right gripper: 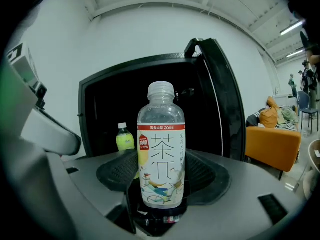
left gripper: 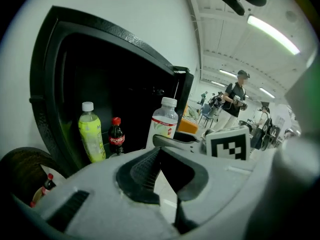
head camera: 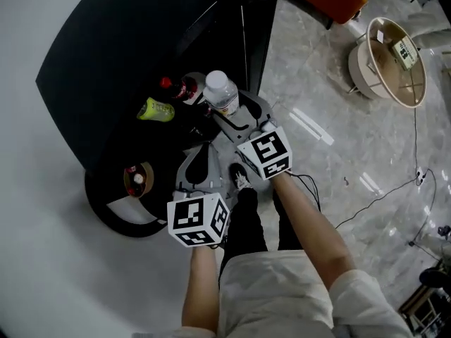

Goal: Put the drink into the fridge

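Right gripper (right gripper: 160,184) clamps the upright tea bottle (right gripper: 161,149) just before the open fridge (right gripper: 100,114). In the fridge stand a green bottle (left gripper: 91,134) and a cola (left gripper: 116,138). The right gripper view shows only the green one. Left gripper (left gripper: 167,170), also before the fridge, gapes empty.

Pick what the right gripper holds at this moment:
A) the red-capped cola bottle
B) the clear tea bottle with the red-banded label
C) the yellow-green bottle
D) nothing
B: in the right gripper view, the right gripper has its jaws closed on the upright tea bottle. The yellow-green bottle and the cola bottle stand untouched in the open fridge.
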Demonstrator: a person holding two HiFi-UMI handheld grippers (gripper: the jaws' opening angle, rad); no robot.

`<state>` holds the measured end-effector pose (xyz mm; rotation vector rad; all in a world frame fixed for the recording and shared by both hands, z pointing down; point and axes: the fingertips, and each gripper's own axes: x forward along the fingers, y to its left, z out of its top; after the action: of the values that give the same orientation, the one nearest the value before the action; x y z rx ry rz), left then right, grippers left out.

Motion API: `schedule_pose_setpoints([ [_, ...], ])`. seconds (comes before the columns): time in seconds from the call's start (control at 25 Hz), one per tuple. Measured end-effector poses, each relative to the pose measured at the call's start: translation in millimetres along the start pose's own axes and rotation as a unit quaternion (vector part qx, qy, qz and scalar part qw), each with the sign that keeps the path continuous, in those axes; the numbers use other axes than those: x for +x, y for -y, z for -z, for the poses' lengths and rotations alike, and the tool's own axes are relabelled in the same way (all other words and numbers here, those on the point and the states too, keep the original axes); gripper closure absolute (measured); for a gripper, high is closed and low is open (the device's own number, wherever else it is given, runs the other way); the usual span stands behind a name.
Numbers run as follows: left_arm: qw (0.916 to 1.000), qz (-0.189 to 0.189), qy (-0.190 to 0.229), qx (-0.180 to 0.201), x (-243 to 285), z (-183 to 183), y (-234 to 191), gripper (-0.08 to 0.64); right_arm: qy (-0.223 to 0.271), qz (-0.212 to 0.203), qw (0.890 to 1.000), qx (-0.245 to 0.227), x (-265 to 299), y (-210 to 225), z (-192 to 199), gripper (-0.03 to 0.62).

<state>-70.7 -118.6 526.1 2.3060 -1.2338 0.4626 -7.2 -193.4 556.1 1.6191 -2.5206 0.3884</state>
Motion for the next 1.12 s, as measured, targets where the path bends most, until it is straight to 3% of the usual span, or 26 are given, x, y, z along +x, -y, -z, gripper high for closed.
schedule_pose_setpoints([
  [0.36,0.9977,0.044,-0.038,0.036,35.1,4.8,-44.3,0.551,0.017,0.03,0.999,0.011,103.0,31.5,25.6,0.301],
  [0.56,0.9969,0.046,-0.055,0.034,51.0,16.4,-66.5,0.551,0.025,0.03,0.999,0.004,142.3,36.5,34.5,0.301],
  [1.12,0.9966,0.063,-0.04,0.034,66.1,20.6,-68.4,0.551,0.033,0.044,0.998,-0.039,160.6,53.1,46.4,0.301],
])
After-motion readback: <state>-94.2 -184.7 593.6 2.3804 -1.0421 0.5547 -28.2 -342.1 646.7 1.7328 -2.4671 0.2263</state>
